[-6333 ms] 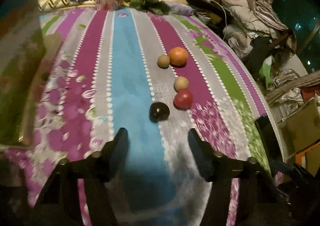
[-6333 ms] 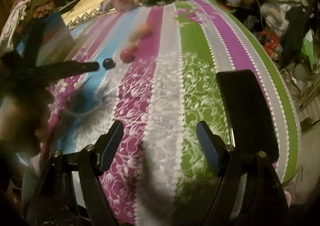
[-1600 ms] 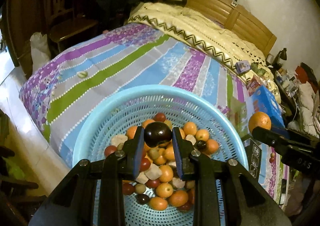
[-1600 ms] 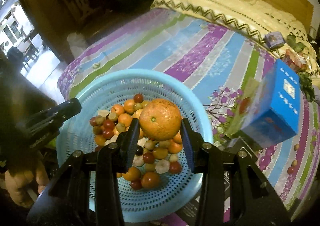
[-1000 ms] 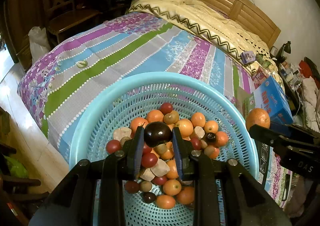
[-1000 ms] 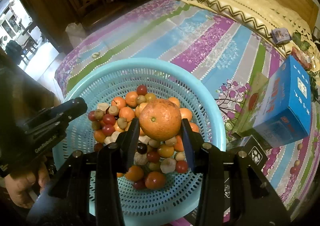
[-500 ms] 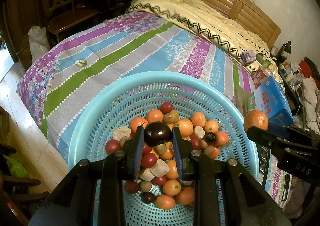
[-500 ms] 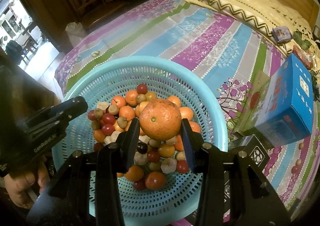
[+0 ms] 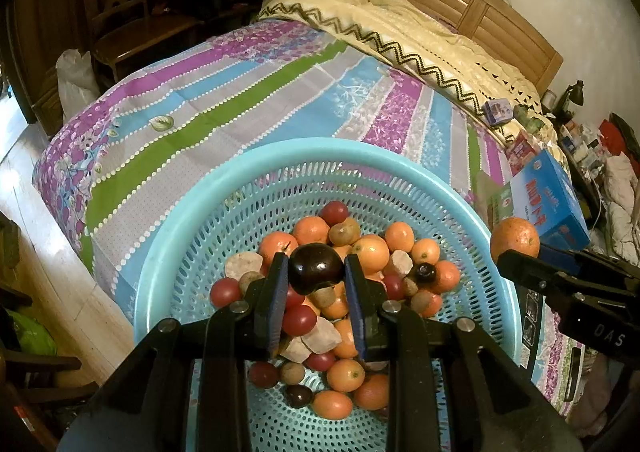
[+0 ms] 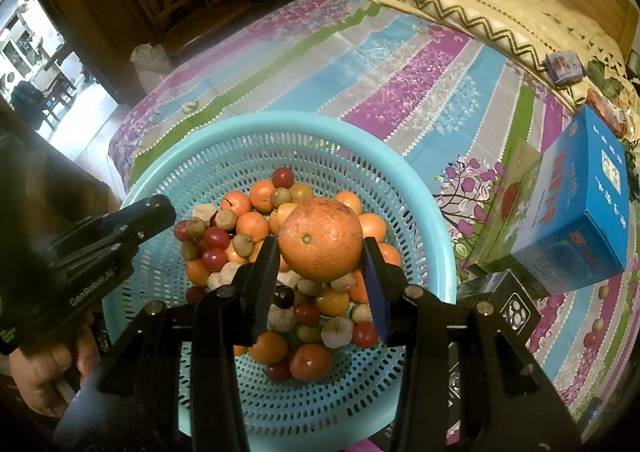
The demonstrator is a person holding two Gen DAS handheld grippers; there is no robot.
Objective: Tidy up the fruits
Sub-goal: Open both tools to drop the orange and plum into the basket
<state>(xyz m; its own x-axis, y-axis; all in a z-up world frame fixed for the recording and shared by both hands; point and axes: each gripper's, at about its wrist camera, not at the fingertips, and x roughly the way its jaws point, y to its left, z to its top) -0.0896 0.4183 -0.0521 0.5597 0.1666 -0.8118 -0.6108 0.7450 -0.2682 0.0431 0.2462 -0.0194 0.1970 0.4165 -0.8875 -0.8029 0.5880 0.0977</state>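
Mostly done: the blue basket already holds a heap of fruit. Right gripper clamps the big orange above its middle; left gripper clamps the dark plum likewise. Both unreleased; a few small fruits lie right of the basket.

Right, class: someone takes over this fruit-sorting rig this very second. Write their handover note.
Left hand-held gripper: shut on a dark plum, held above the blue basket.
Right hand-held gripper: shut on a large orange, also over the basket.
Done: the basket holds a pile of mixed fruit.
Left: release both fruits into the basket; then collect a few small fruits lying on the bedspread past the blue box.
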